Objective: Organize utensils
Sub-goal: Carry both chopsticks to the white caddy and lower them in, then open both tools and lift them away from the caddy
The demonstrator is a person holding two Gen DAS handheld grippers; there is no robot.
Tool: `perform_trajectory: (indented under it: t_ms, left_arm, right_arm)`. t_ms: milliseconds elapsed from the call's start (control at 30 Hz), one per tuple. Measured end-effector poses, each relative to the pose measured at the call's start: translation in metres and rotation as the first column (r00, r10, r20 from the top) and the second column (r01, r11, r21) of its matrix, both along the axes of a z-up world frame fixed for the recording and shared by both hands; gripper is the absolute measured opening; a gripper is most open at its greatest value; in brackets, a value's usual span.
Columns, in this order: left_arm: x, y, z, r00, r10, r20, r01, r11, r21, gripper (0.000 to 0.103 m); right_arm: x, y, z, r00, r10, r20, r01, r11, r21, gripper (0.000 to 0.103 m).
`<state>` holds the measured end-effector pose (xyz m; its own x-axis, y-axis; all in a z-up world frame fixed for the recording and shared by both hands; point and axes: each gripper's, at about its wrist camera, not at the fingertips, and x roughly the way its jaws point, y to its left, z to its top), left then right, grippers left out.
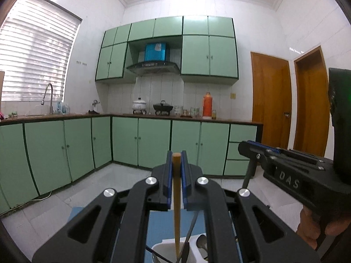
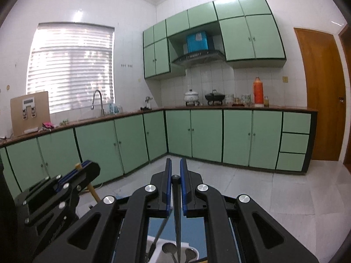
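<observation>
Plainly, the left gripper (image 1: 176, 160) pinches one round, smooth wooden stick (image 1: 176, 197) upright, its lower end inside a white plastic compartmented holder (image 1: 163, 248). The right gripper (image 2: 174, 171) is clamped on one slim black-handled utensil (image 2: 176, 208) above the same holder, where two metal spoons (image 2: 169, 248) rest.

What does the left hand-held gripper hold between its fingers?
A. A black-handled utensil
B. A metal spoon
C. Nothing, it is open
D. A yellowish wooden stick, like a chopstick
D: in the left wrist view, the left hand-held gripper is closed on a yellowish wooden stick whose lower end goes down into the white utensil holder; the black-handled utensil is in the right hand-held gripper.
</observation>
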<state>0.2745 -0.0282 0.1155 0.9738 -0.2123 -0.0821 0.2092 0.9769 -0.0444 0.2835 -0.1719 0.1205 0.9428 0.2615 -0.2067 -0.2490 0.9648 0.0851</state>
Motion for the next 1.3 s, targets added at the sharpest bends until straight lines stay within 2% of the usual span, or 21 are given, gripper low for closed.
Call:
perform_trajectory:
  t_ms: [467, 633, 833, 867, 900, 967, 1033, 1100, 1167, 1233, 1300]
  left_arm:
    - [0.026, 0.009, -0.047, 0.993, -0.023, -0.115, 0.024, 1.000, 0.005, 0.006]
    - [0.031, 0.013, -0.061, 0.988, -0.025, -0.154, 0.027, 1.000, 0.009, 0.006]
    - [0.025, 0.019, -0.060, 0.988, -0.016, -0.151, 0.017, 1.000, 0.002, 0.007]
    - [0.024, 0.020, -0.058, 0.989, -0.013, -0.147, 0.014, 1.000, 0.000, 0.007]
    - [0.022, 0.021, -0.057, 0.990, -0.012, -0.143, 0.012, 1.000, -0.002, 0.008]
    - [0.017, 0.026, -0.053, 0.991, -0.008, -0.132, 0.007, 1.000, -0.008, 0.018]
    - [0.009, 0.031, -0.049, 0.993, 0.000, -0.115, -0.002, 1.000, -0.016, 0.035]
    - [0.002, 0.033, -0.046, 0.995, 0.002, -0.101, -0.004, 1.000, -0.018, 0.039]
    - [-0.006, 0.035, -0.042, 0.996, 0.006, -0.090, -0.007, 1.000, -0.018, 0.046]
    - [-0.014, 0.037, -0.039, 0.997, 0.014, -0.079, -0.016, 1.000, -0.022, 0.059]
    - [-0.023, 0.040, -0.036, 0.997, 0.023, -0.071, -0.025, 0.999, -0.023, 0.065]
  right_arm:
    - [0.020, 0.002, -0.063, 0.991, -0.015, -0.132, 0.014, 1.000, -0.004, 0.007]
    - [0.012, 0.002, -0.066, 0.994, -0.028, -0.109, 0.027, 1.000, -0.011, 0.008]
    - [0.010, -0.002, -0.064, 0.992, -0.065, -0.110, 0.064, 0.998, -0.010, 0.009]
    - [0.009, -0.005, -0.064, 0.991, -0.078, -0.107, 0.078, 0.997, -0.006, 0.011]
    - [0.008, -0.008, -0.064, 0.991, -0.085, -0.107, 0.085, 0.996, -0.004, 0.018]
    - [0.005, -0.015, -0.063, 0.990, -0.102, -0.102, 0.104, 0.995, 0.012, 0.024]
    - [-0.001, -0.021, -0.060, 0.989, -0.117, -0.090, 0.119, 0.993, 0.024, 0.036]
    - [-0.012, -0.028, -0.056, 0.989, -0.135, -0.063, 0.138, 0.990, 0.033, 0.045]
    - [-0.024, -0.031, -0.053, 0.987, -0.155, -0.037, 0.156, 0.987, 0.030, 0.054]
    - [-0.034, -0.036, -0.050, 0.985, -0.171, -0.019, 0.172, 0.985, 0.030, 0.069]
    - [-0.049, -0.041, -0.048, 0.982, -0.190, 0.001, 0.190, 0.981, 0.047, 0.078]
